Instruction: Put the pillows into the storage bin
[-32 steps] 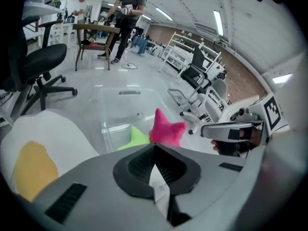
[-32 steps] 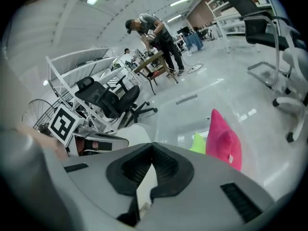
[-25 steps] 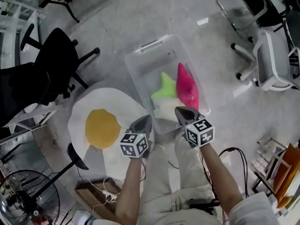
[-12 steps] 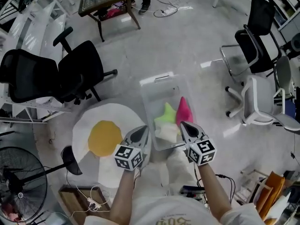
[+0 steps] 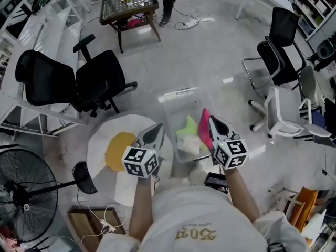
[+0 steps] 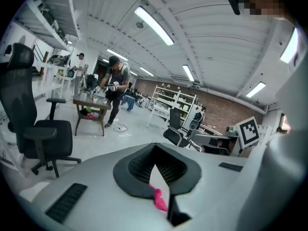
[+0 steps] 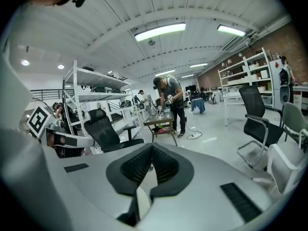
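Though unfinished, in storage bin [image 5: 178, 95]: pink pillow [image 5: 203, 128], green pillow [image 5: 188, 126].
To do: egg pillow [image 5: 118, 147], floor [image 5: 210, 51].
L tongs [image 5: 156, 129], R tongs [image 5: 215, 124]: closed, empty.

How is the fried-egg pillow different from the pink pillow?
The fried-egg pillow lies on the floor beside the storage bin; the pink pillow is inside it. The fried-egg pillow is white and yellow; the pink pillow is all pink. The fried-egg pillow is wide and round; the pink pillow is narrow and pointed. Both are pillows.
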### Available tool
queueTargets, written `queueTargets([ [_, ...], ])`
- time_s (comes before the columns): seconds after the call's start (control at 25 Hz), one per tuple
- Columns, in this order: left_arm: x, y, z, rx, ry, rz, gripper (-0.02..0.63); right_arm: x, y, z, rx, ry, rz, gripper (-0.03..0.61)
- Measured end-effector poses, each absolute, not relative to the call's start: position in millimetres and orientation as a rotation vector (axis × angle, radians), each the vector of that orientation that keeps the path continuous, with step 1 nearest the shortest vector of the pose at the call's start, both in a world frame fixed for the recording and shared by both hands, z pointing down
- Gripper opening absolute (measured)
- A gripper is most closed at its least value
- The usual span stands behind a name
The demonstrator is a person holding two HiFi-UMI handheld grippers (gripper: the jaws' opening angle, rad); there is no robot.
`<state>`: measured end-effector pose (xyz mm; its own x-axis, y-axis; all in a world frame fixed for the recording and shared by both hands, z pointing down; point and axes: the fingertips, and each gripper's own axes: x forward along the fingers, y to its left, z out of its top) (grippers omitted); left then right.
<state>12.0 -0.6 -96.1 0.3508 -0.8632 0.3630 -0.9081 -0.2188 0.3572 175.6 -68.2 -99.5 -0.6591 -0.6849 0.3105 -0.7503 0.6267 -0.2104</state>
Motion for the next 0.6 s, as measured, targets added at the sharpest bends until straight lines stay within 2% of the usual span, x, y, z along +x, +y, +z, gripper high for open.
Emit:
queueTargets([
  [0.6, -12, 21, -128, 2.153, -1.686, 0.074, 0.014, 163, -43, -134, 1.282, -2.759, 0.565, 0.012],
])
